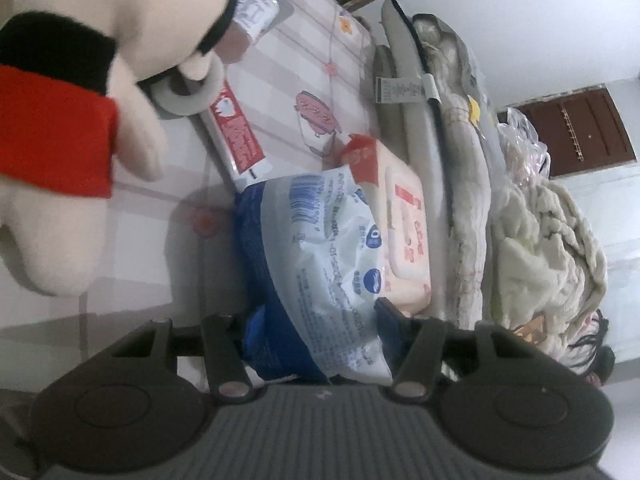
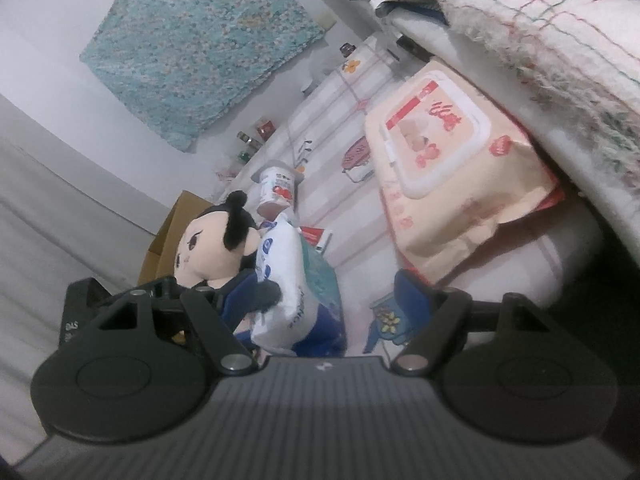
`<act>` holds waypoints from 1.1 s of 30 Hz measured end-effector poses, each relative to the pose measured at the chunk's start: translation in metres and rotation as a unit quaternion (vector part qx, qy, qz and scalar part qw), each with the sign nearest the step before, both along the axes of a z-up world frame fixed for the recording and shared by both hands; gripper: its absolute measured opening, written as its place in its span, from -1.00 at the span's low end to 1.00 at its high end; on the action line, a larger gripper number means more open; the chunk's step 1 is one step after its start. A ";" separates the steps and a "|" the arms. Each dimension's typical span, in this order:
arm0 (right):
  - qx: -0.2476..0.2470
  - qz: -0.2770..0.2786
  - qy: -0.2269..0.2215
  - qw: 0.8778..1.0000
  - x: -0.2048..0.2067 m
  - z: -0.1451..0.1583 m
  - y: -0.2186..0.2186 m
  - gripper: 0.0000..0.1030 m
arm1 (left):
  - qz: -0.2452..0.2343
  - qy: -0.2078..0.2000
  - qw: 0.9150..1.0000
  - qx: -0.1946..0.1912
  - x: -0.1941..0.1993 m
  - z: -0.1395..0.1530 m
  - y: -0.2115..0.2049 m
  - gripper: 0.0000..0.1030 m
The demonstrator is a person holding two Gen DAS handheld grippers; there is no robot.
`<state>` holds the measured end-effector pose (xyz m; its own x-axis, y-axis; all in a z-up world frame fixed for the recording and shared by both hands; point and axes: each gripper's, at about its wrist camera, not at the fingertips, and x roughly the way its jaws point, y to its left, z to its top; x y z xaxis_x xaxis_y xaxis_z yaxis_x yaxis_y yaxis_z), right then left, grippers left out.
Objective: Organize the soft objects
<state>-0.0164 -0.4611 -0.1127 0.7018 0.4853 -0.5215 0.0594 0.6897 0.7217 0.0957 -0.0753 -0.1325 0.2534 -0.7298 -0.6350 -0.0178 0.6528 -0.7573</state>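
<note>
A left tool (image 1: 316,320) is pinching a crinkled white-and-blue plastic pack (image 1: 320,264), its fingers pressing on either side of the soft wrapper as the pack is sitting on a pale checked bed sheet (image 1: 280,80) printed with small cartoon motifs. The right tool (image 2: 340,292) is standing with its fingers spread and nothing gripped; seen from its own camera, the same white-and-blue pack (image 2: 296,280) is lying between the right tool's fingers, with the left tool's dark finger (image 2: 260,294) clamping the pack's side. Just beyond the pack, a peach-coloured wet-wipes packet (image 1: 404,232) with a flip lid is lying flat on the sheet, right against the edge of a stack of folded bedding (image 1: 460,160). A plush doll (image 1: 60,100) with black hair, a cream face and a red garment is sitting to the left, near the pack. Behind the doll, a red-and-white tube box (image 1: 236,136) and a small white cup-shaped container (image 1: 256,8) are resting on the sheet. Farther off, a rumpled cream blanket (image 1: 548,248) is piling up past the bedding, and a turquoise patterned cloth (image 2: 200,40) is hanging on the far wall.
</note>
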 end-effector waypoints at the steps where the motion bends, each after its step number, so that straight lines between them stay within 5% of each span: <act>1: 0.002 0.002 -0.001 1.000 0.002 0.000 0.002 0.46 | 0.003 0.004 1.000 -0.003 -0.001 -0.001 0.004 0.14; 15: 0.039 0.039 -0.001 0.998 0.023 -0.002 0.024 0.37 | 0.020 -0.047 0.995 0.084 -0.021 0.020 0.029 0.33; 18: 0.049 0.051 0.002 0.998 0.028 -0.004 0.031 0.35 | 0.012 -0.086 0.986 0.144 -0.026 0.036 0.025 0.32; 23: 0.080 0.079 0.015 0.994 0.042 -0.015 0.046 0.27 | -0.018 -0.160 0.957 0.240 -0.038 0.057 0.017 0.33; 28: 0.133 0.113 0.042 0.984 0.058 -0.034 0.064 0.22 | -0.048 -0.166 0.964 0.202 -0.043 0.062 0.022 0.61; 33: 0.156 0.132 0.048 0.978 0.063 -0.039 0.074 0.21 | -0.070 -0.167 0.960 0.214 -0.046 0.059 0.014 0.72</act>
